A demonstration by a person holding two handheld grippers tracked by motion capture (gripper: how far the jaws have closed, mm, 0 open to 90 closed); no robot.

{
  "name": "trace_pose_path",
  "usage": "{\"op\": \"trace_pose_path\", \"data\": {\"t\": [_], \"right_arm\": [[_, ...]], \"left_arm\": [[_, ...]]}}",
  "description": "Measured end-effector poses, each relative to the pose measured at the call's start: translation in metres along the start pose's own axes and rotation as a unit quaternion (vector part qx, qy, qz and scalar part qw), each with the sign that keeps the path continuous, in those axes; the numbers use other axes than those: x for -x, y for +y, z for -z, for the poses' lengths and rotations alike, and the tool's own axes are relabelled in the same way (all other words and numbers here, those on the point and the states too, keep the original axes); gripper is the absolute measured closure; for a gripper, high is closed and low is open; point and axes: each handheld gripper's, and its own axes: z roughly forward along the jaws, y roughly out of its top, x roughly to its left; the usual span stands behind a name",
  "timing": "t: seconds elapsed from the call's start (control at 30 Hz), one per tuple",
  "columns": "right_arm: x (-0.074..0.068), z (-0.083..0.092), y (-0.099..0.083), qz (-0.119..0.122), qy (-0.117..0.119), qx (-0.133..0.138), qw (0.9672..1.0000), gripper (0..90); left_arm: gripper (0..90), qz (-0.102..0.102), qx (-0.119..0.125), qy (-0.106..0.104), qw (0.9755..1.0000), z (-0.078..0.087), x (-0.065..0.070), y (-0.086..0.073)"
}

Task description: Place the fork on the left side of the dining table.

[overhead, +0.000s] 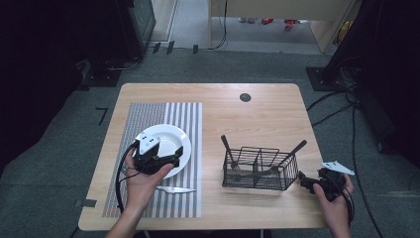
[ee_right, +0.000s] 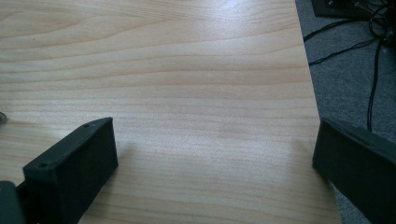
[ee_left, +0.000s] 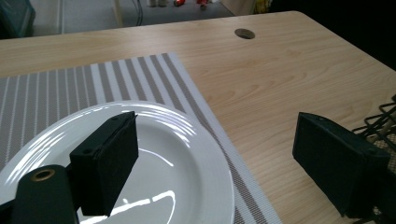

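A white plate (overhead: 174, 137) (ee_left: 187, 172) rests on a striped placemat (overhead: 183, 114) (ee_left: 70, 88) at the table's left. My left gripper (overhead: 172, 159) (ee_left: 217, 130) hovers over the plate's near edge, open wide and empty; one jaw is above the plate, the other beyond the mat. A black wire caddy (overhead: 257, 171) (ee_left: 383, 121) stands right of centre with two dark-handled utensils (overhead: 227, 146) leaning in it. My right gripper (overhead: 303, 180) (ee_right: 212, 135) sits just right of the caddy, low over bare wood, open and holding nothing.
A slim white knife-like utensil (overhead: 176, 189) lies on the mat in front of the plate. A cable hole (overhead: 245, 97) (ee_left: 244, 33) is at the table's far middle. The table's right edge (ee_right: 310, 93) runs close to my right gripper, with floor cables beyond.
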Motion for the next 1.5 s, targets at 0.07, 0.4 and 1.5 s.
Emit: {"op": "trace_pose_path", "data": {"t": [0.07,0.4,1.5], "right_arm": [[0.000,0.000,0.000,0.000,0.000,0.000,1.0000,0.0],[0.000,0.000,0.000,0.000,0.000,0.000,1.0000,0.0],[0.000,0.000,0.000,-0.001,0.000,-0.001,1.0000,0.0]], "left_arm": [[14.8,-0.004,-0.001,-0.006,1.0000,-0.002,0.005,0.002],[15.2,-0.011,0.005,-0.034,0.9993,-0.008,0.020,0.016],[47.6,-0.029,-0.007,-0.141,0.9896,-0.045,0.076,0.038]]}}
